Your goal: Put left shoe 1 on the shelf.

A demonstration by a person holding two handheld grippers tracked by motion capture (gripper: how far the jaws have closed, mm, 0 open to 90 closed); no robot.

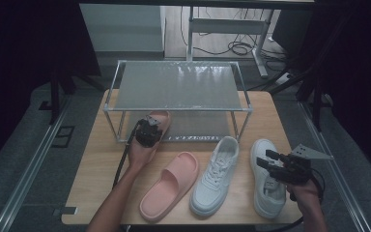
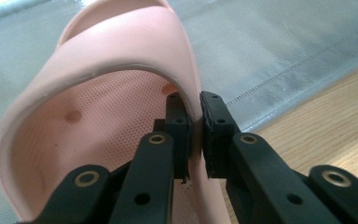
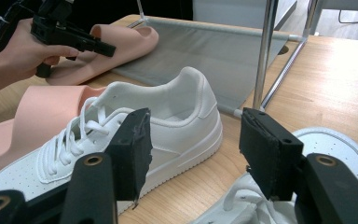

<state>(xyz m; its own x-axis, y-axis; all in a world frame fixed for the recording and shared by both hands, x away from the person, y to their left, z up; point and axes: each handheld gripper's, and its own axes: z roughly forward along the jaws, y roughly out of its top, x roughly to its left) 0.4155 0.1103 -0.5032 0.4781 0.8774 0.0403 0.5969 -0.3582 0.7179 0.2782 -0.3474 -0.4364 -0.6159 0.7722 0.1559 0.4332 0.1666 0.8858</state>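
Pink slipper (image 2: 102, 70) between left gripper (image 2: 195, 135) jaws, on rack's lower shelf (image 2: 279, 51)

No lettering, brand, number or sign can be read anywhere here; the one candidate is a thin line of small marks along the front edge of the grey fabric lower shelf (image 1: 193, 138) of the metal-framed shoe rack, at the centre of the high view, and it is too small and blurred to make out; the white lace-up leather sneaker (image 3: 177, 126), centre of the right gripper view, shows a plain side with no logo; the pale pink foam slide sandal (image 2: 121, 60), upper left of the left gripper view, bears no readable stamp.
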